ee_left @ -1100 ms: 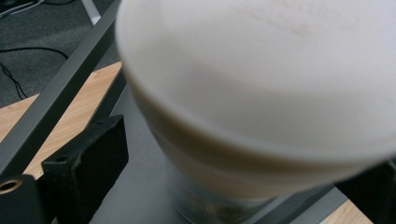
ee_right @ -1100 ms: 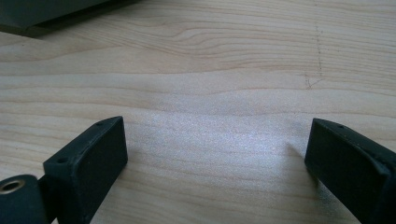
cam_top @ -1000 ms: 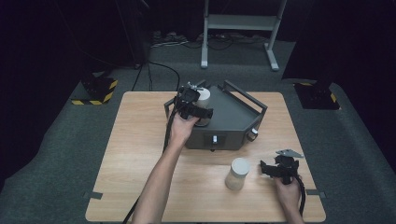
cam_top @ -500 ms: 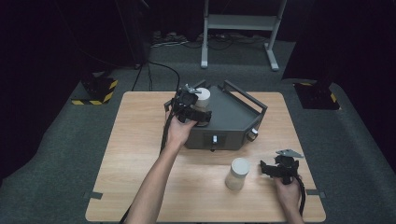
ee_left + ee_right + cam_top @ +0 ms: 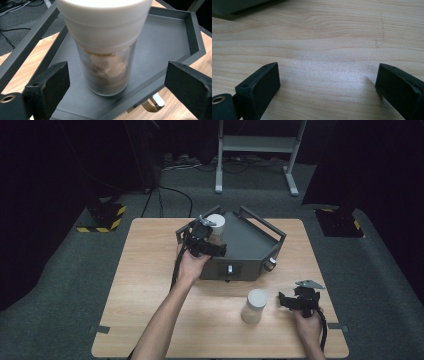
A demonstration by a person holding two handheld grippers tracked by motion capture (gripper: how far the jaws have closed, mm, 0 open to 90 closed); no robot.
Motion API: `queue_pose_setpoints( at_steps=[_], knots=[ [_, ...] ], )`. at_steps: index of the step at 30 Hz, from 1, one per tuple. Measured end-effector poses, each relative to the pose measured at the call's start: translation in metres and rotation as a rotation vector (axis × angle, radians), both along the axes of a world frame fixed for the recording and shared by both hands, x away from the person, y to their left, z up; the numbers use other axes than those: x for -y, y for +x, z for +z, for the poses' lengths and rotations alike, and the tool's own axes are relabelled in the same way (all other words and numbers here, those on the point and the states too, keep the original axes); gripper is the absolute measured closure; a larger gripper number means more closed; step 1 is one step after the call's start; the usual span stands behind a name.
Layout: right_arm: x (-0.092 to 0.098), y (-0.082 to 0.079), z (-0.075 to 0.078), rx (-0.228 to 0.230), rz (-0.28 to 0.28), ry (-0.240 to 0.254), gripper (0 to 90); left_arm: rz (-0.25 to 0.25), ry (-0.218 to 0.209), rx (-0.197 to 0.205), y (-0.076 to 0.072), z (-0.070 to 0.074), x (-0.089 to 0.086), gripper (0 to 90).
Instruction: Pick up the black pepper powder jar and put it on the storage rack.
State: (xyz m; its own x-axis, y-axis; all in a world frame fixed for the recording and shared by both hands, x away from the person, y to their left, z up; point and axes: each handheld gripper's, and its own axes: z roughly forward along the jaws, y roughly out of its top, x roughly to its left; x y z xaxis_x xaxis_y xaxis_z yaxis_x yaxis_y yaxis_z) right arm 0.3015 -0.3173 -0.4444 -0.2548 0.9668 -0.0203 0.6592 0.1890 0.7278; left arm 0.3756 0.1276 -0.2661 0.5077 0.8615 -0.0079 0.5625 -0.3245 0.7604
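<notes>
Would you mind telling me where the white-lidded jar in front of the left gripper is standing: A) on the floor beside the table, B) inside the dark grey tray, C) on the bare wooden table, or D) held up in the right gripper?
B: in the left gripper view the jar stands upright on the floor of the dark grey tray, between the open jaws of the left gripper, untouched.

White-lidded jar (image 5: pixel 107 50), dark grey tray (image 5: pixel 162 47), pale wood table (image 5: pixel 324 37)
</notes>
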Motion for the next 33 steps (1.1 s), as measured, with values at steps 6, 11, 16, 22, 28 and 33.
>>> queue_pose_setpoints(
  at_steps=[6,11,16,22,28,33],
  knots=[
    [0.0,0.0,0.0,0.0,0.0,0.0,5.3,-0.001,0.014,-0.006,-0.005,-0.002,-0.001,7.1],
    [0.0,0.0,0.0,0.0,0.0,0.0,5.3,0.001,0.015,-0.003,-0.009,-0.007,-0.002,7.1],
    [0.0,0.0,0.0,0.0,0.0,0.0,5.3,-0.012,0.032,-0.011,-0.013,-0.011,-0.004,7.1],
    [0.0,0.0,0.0,0.0,0.0,0.0,5.3,-0.018,0.044,-0.004,-0.018,-0.016,-0.005,7.1],
    [0.0,0.0,0.0,0.0,0.0,0.0,5.3,-0.023,0.042,-0.003,-0.023,-0.02,-0.007,7.1],
    [0.0,0.0,0.0,0.0,0.0,0.0,5.3,-0.03,0.036,0.01,-0.031,-0.024,-0.01,7.0]
  ],
)
